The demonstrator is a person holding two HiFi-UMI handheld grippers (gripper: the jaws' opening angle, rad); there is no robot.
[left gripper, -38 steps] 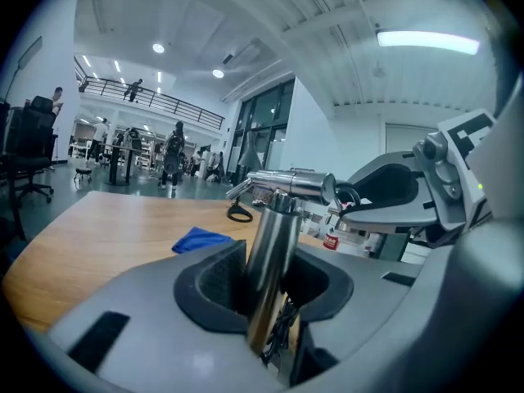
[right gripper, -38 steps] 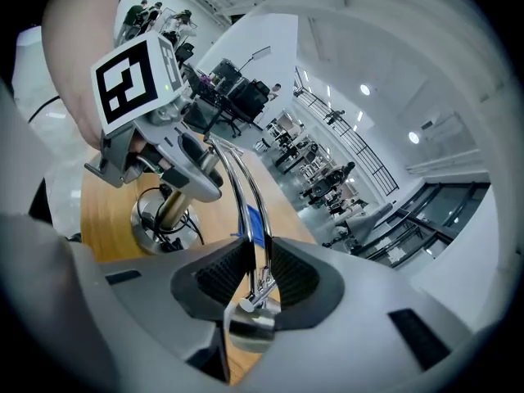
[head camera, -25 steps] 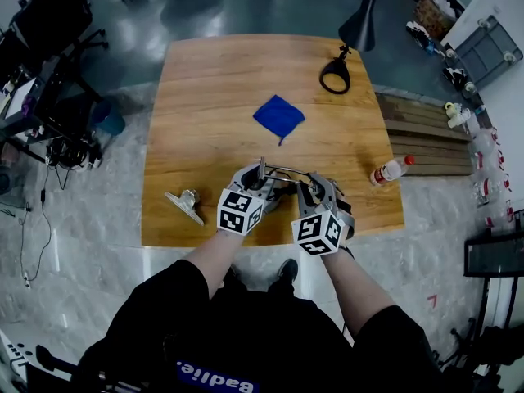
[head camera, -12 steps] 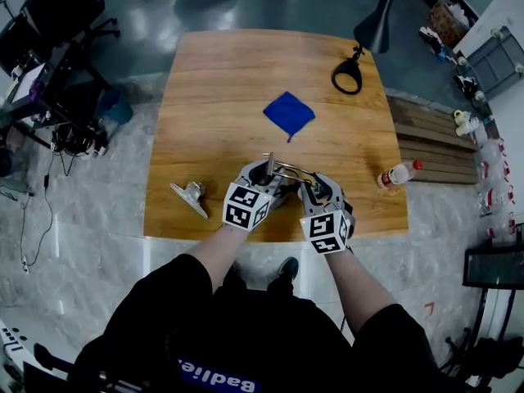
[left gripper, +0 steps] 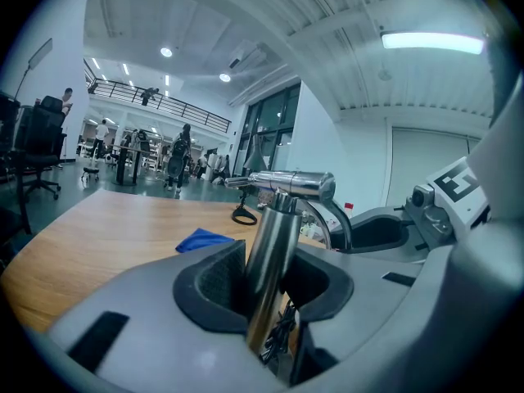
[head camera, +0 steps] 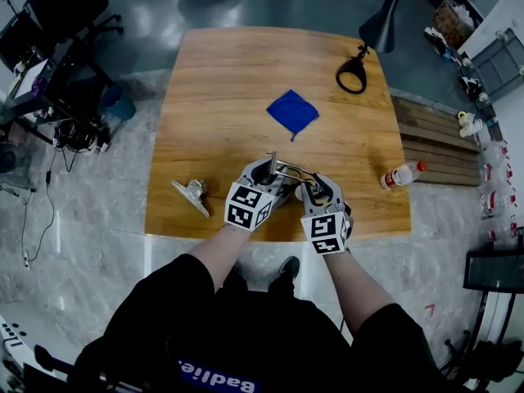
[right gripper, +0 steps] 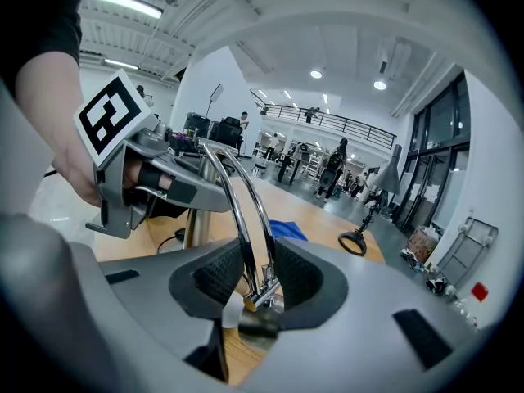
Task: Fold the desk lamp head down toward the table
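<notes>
Looking down in the head view, a square light-wood table (head camera: 221,97) carries a polished chrome desk lamp (head camera: 286,170) near its front edge, with the left gripper (head camera: 267,177) and right gripper (head camera: 314,191) both on it. A crumpled blue cloth (head camera: 292,111) lies mid-table, a black cone-shaded lamp with a ring base (head camera: 353,74) stands at the far right corner, a clear plastic bottle with a red cap (head camera: 401,173) rests at the right edge, and a small silver metal piece (head camera: 192,195) lies left of the grippers

In the left gripper view, the jaws clamp the lamp's upright chrome tube (left gripper: 274,244), topped by a short horizontal chrome cylinder (left gripper: 291,182)

In the right gripper view, the jaws pinch the two thin curved chrome rods (right gripper: 246,211), one against each pad
</notes>
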